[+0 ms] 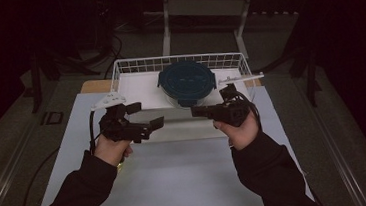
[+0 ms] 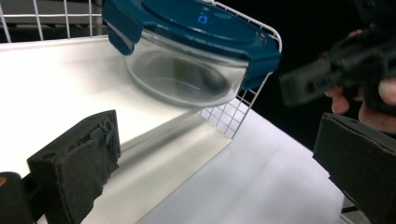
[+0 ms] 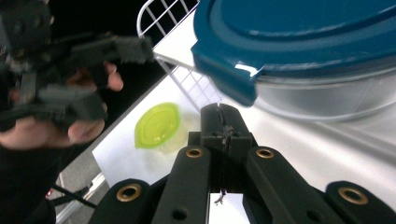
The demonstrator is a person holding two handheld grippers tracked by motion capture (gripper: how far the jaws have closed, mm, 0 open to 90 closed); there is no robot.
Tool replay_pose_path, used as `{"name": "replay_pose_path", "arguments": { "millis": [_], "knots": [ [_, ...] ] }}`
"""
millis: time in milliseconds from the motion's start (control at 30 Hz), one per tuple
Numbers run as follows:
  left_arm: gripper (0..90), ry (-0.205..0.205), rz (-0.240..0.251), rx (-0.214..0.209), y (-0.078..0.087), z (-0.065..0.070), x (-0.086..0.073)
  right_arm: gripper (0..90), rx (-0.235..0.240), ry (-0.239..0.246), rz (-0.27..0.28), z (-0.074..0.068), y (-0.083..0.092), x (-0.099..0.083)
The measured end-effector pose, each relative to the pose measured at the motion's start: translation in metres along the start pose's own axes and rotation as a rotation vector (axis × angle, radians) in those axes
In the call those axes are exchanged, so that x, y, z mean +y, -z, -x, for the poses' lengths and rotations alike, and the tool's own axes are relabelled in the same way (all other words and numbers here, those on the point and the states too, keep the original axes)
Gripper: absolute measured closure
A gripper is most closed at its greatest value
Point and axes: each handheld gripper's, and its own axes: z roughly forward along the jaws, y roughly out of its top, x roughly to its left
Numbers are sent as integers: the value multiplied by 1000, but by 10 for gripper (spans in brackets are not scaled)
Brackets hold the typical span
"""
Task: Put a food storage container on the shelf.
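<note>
Dim room, white table (image 1: 178, 183): the lidded glass container (image 1: 187, 82) sits in the wire basket (image 1: 118, 71), lid clipped on, untouched. Left gripper (image 1: 145, 121) is spread wide, right gripper (image 1: 197, 112) pressed together, empty; both near its front, opening not started.

Open white table (image 1: 187, 178) between and in front of both hands, free passage there. Ahead, the wire basket (image 1: 118, 71) walls 3 sides; its near side looks open. The lidded glass container (image 1: 187, 82) blocks the basket's centre-right, with flat bare floor to its left. Small green lid (image 3: 159, 126) lies on the table outside the basket's corner.
</note>
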Motion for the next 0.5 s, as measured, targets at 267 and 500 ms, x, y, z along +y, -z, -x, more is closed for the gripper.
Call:
{"name": "replay_pose_path", "arguments": {
  "millis": [267, 500],
  "knots": [
    [5, -39, -22, 16, 1, 5, -13, 898, -50, -4, 13, 5, -6, 7],
    [5, -37, -13, 14, 2, 6, -15, 898, -51, -43, 21, 15, -11, 10]
  ]
}}
